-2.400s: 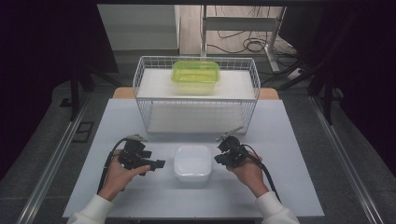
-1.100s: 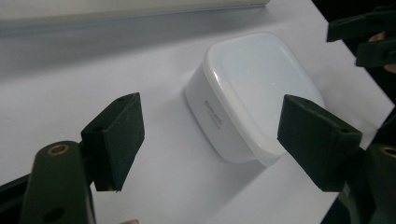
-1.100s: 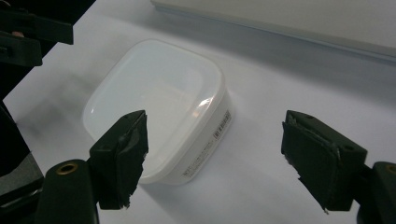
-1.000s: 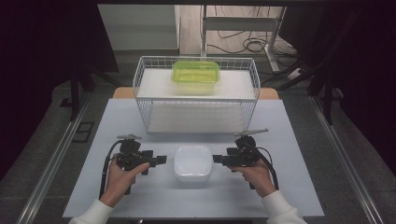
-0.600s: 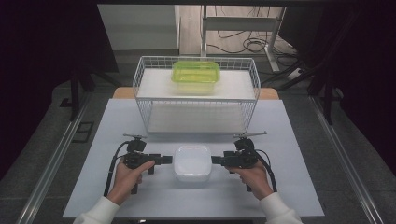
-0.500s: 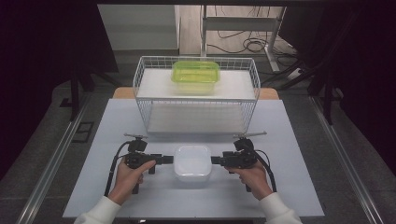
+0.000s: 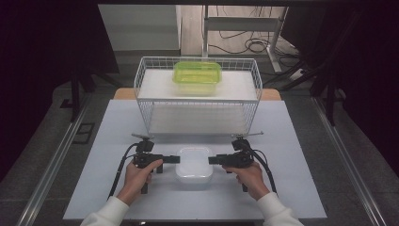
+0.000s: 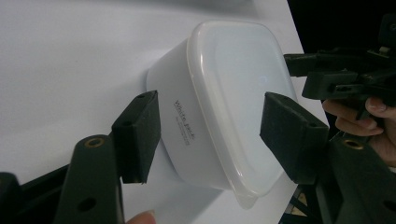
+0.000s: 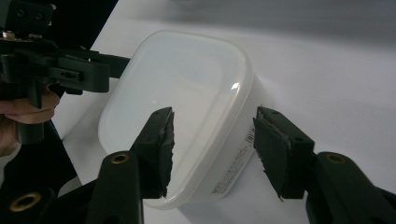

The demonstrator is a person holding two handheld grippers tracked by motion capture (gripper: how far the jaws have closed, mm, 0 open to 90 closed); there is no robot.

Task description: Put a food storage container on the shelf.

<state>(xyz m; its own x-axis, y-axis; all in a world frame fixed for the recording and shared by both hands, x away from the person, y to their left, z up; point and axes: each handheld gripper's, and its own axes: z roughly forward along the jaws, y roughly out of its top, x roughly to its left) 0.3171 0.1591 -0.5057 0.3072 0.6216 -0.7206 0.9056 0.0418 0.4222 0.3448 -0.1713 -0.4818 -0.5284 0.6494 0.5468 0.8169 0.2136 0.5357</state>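
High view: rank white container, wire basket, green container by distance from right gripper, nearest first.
From the right gripper:
1. White container, just off its tips, front centre of the table.
2. Wire basket, behind, mid-table.
3. Green container, at the back of the basket.

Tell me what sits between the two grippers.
The white lidded container sits between the left gripper and the right gripper, as the high view shows.
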